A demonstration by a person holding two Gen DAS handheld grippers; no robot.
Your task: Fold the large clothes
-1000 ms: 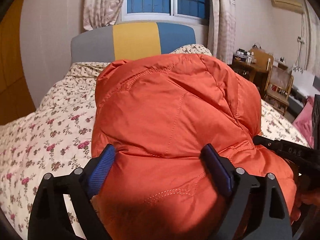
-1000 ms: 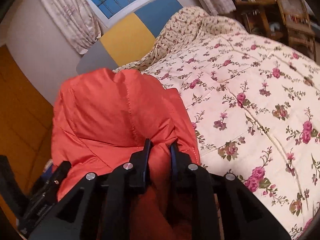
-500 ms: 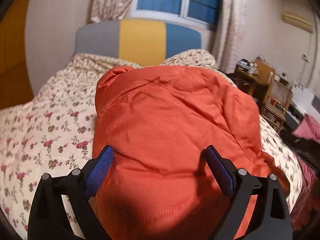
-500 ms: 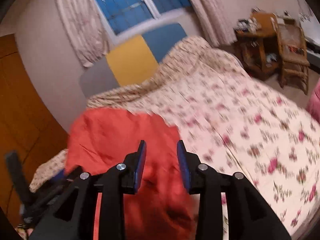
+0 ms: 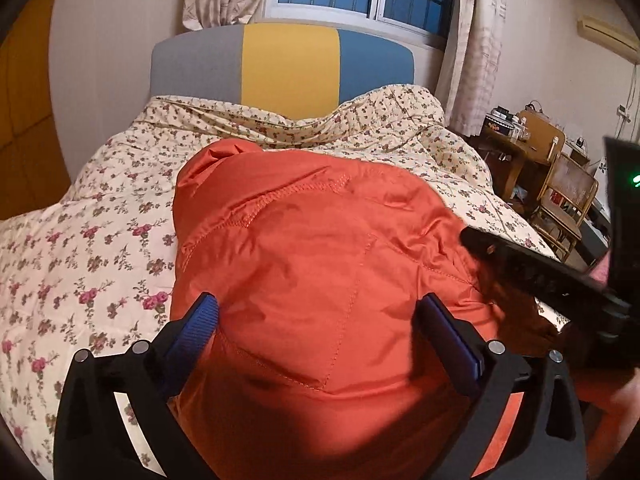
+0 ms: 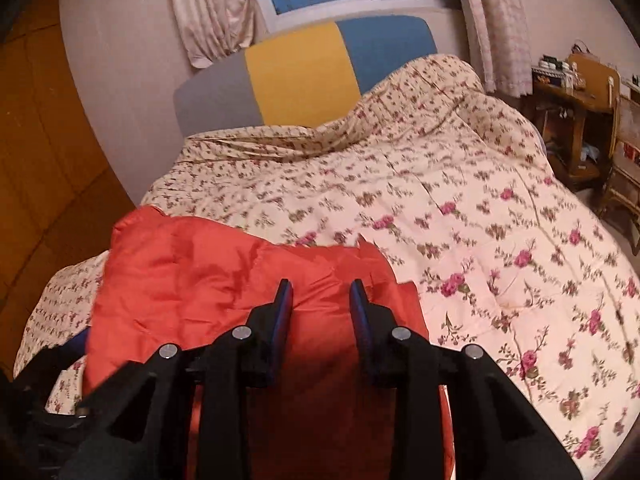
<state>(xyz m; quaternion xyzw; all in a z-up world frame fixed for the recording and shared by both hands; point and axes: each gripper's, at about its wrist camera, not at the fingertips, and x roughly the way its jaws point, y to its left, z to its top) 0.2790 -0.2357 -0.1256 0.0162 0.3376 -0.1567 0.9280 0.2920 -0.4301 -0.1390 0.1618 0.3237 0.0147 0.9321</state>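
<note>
An orange padded jacket (image 5: pixel 320 264) lies bunched on the flowered quilt (image 5: pixel 80 248) of a bed. My left gripper (image 5: pixel 320 316) is wide open, its blue-padded fingers on either side of the jacket's near bulge. In the right wrist view the jacket (image 6: pixel 224 280) lies at lower left. My right gripper (image 6: pixel 321 296) is open by a narrow gap, just above the jacket's right part and holding nothing. The right gripper's black body shows at the right edge of the left wrist view (image 5: pixel 560 276).
A grey, yellow and blue headboard (image 5: pixel 280 68) stands under a curtained window. The quilt (image 6: pixel 500 232) spreads to the right of the jacket. A wooden desk and chairs (image 6: pixel 580 120) stand at the right of the bed. A wooden wardrobe (image 6: pixel 36 160) stands at left.
My right gripper has let go of the jacket, opened and pulled back. The jacket has dropped lower onto the quilt. My left gripper has stayed open around it.
</note>
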